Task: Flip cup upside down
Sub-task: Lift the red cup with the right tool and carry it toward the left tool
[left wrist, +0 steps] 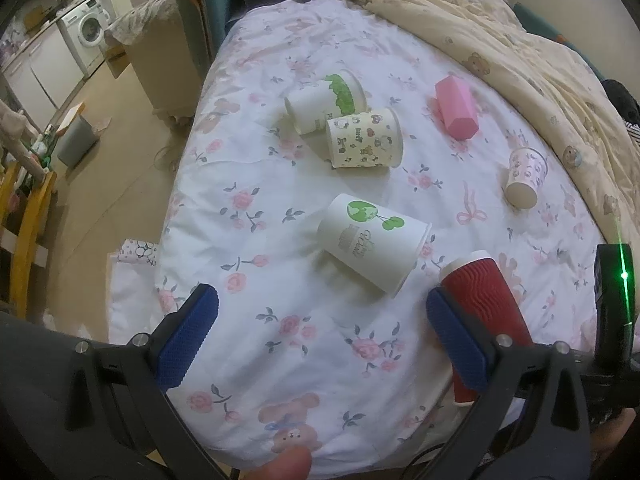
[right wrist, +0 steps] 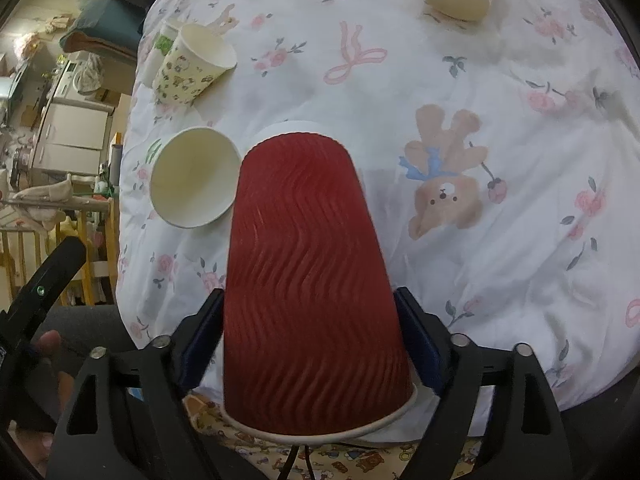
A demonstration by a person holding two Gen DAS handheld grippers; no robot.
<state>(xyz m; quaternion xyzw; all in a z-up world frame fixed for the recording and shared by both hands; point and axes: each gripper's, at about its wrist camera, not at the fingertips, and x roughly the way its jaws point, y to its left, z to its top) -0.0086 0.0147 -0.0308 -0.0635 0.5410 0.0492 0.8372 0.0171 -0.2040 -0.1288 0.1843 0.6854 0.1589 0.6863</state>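
Here the right claw point(right wrist: 310, 344) grips the red cup point(right wrist: 308, 280) horizontally, base forward.

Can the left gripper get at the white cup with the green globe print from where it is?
Probably yes. The left gripper is open and the globe cup lies on its side just ahead on the bed, nothing between. The red cup sits close on the right.

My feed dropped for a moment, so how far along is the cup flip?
Done: the right tongs are shut on the red ribbed cup, lifted off the bed.
In hand: it points base-forward, rim toward the camera, so the turn looks mid-way.
Left: set it rim-down on the quilt.
The left tongs hang open and empty. Five other cups lie on their sides.
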